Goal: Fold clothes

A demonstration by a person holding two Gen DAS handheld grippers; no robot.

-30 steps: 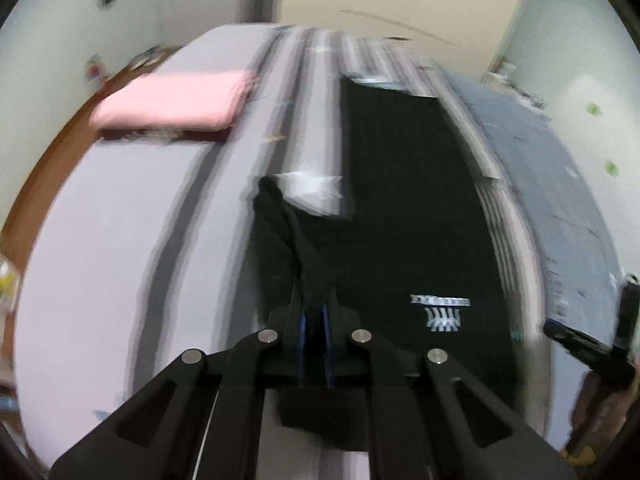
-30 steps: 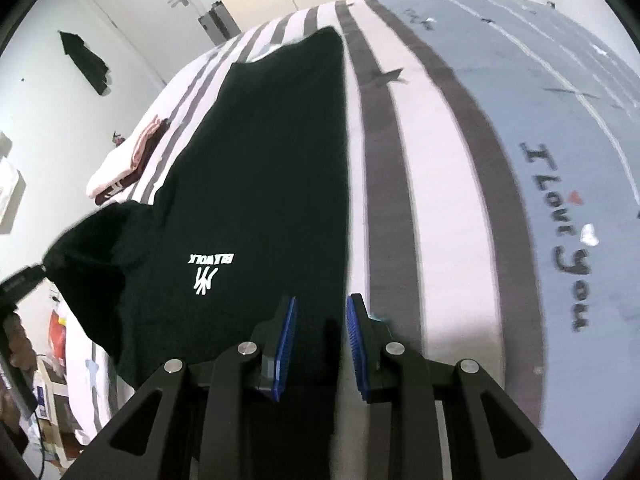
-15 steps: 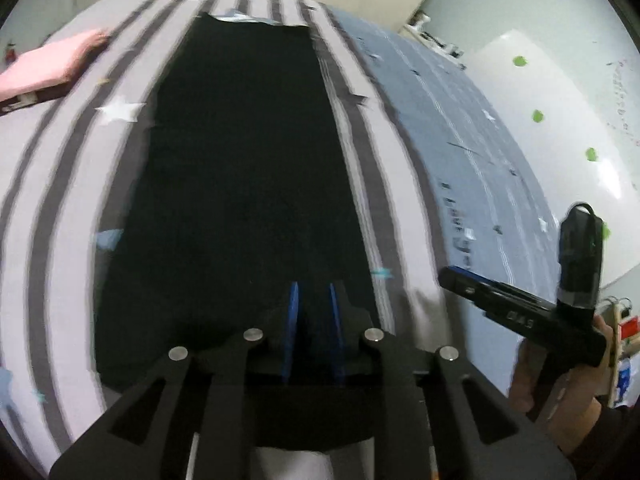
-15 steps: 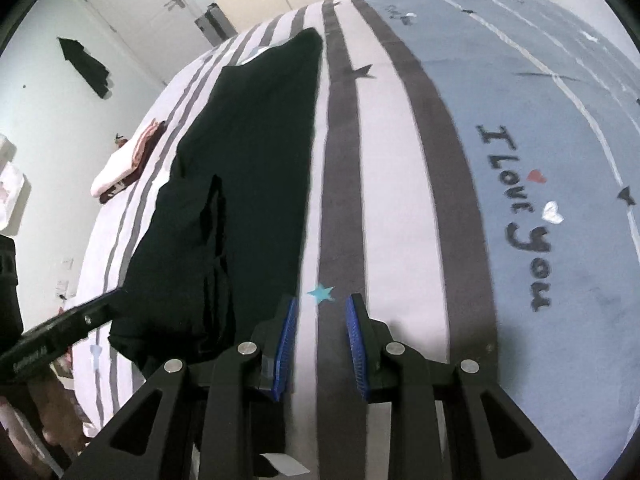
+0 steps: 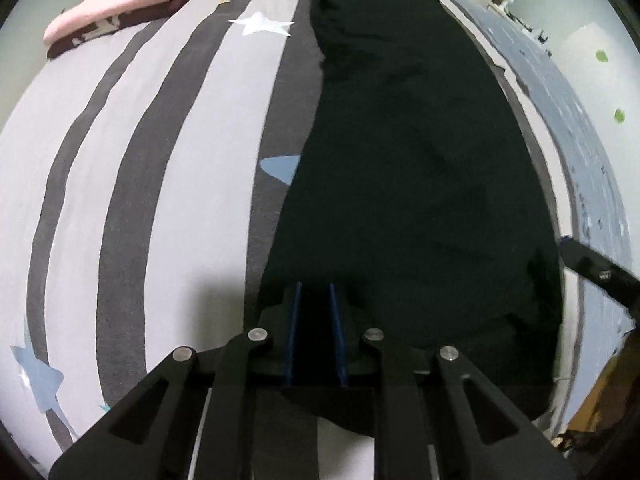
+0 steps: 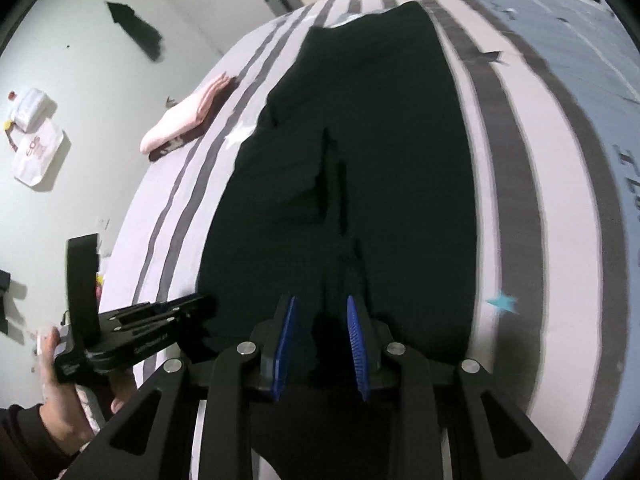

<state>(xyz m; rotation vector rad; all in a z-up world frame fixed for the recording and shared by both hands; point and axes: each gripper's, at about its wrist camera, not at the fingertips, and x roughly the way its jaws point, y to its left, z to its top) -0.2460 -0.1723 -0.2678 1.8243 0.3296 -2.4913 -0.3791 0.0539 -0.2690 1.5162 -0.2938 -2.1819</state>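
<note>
Black cotton, a long dark garment (image 5: 420, 168), lies lengthwise down the middle of the bed, on a grey and white striped bedsheet (image 5: 132, 152) printed with stars. It runs from the near edge away toward the far end, folded into a narrow strip. A loose inner flap shows as a crease along its centre in the right wrist view.

My left gripper (image 5: 315, 332) sits over the near left corner of the garment, jaws slightly parted, with dark cloth between them; I cannot tell whether they are pinching it. My right gripper (image 6: 320, 344) sits over the near hem, jaws clearly apart and holding nothing that I can see.

A folded pink and maroon pile of clothing (image 5: 120, 8) rests at the far left of the bed, well apart.

I judge the next fold is lengthwise, near hem carried toward the far end. To do it well, I should grip both near corners evenly, lift together, keep the strip taut and the edges aligned.
</note>
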